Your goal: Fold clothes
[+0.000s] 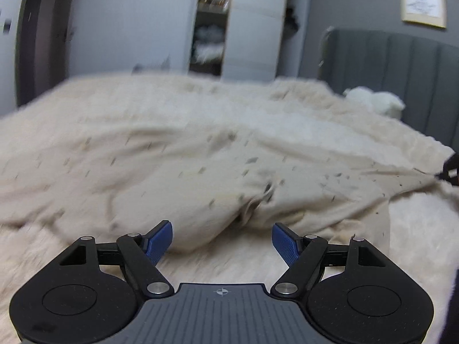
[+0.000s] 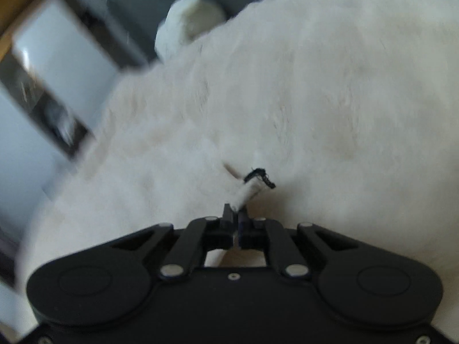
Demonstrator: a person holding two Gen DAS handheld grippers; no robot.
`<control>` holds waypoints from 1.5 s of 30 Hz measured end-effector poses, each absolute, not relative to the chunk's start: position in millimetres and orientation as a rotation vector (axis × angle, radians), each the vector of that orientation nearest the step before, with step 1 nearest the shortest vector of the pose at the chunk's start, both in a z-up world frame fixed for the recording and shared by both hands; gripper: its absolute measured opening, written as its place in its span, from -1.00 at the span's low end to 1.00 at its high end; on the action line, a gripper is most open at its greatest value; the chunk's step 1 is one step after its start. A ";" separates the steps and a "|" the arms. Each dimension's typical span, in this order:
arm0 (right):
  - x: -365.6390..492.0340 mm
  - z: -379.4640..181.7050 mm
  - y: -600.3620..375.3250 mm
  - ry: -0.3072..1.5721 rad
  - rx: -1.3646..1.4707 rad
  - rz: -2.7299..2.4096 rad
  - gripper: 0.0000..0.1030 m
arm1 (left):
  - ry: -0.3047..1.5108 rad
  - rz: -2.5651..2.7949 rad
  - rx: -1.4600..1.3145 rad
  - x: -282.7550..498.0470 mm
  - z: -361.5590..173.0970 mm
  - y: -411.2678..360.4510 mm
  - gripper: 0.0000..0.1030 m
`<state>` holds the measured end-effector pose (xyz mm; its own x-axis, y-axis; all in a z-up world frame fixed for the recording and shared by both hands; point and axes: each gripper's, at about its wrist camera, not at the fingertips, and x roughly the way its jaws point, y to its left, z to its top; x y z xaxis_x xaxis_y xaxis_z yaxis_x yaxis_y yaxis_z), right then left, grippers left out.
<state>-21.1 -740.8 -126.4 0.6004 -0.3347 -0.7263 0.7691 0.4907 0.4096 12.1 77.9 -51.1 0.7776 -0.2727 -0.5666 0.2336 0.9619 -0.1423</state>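
A cream garment (image 1: 178, 169) with small dark specks lies rumpled across a fluffy white bed cover (image 1: 229, 261). My left gripper (image 1: 222, 239) hovers open just short of the garment's near edge, its blue pads (image 1: 160, 240) wide apart with nothing between them. At the far right of the left wrist view the right gripper (image 1: 450, 169) pinches a corner of the garment and pulls it taut. In the right wrist view that gripper (image 2: 235, 210) is shut on a thin cream strip of the garment (image 2: 246, 192) with dark stitching at its tip.
A grey padded headboard (image 1: 401, 66) and a white plush toy (image 1: 375, 100) stand at the bed's far right. Grey wardrobe doors (image 1: 129, 23) and open shelves (image 1: 209, 28) rise behind the bed. Both views are motion-blurred.
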 end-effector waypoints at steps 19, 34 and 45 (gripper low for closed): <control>-24.4 -39.5 -420.8 0.668 0.291 -0.173 0.01 | 0.734 -0.141 0.289 21.9 -107.2 105.2 0.50; -12.5 -120.7 -193.7 0.707 -0.471 0.026 -0.39 | 0.655 -0.161 0.207 86.9 -90.5 96.1 -0.27; 25.2 8.9 -322.0 0.654 -0.017 0.115 -0.93 | 0.967 -0.539 -0.209 125.5 -2.7 181.7 -0.84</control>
<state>25.2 -322.0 8.9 0.7876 0.1010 -0.6078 -0.1119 0.9935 0.0201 125.5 181.7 -2.7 0.4497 -0.5229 -0.7241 0.3413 0.8498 -0.4017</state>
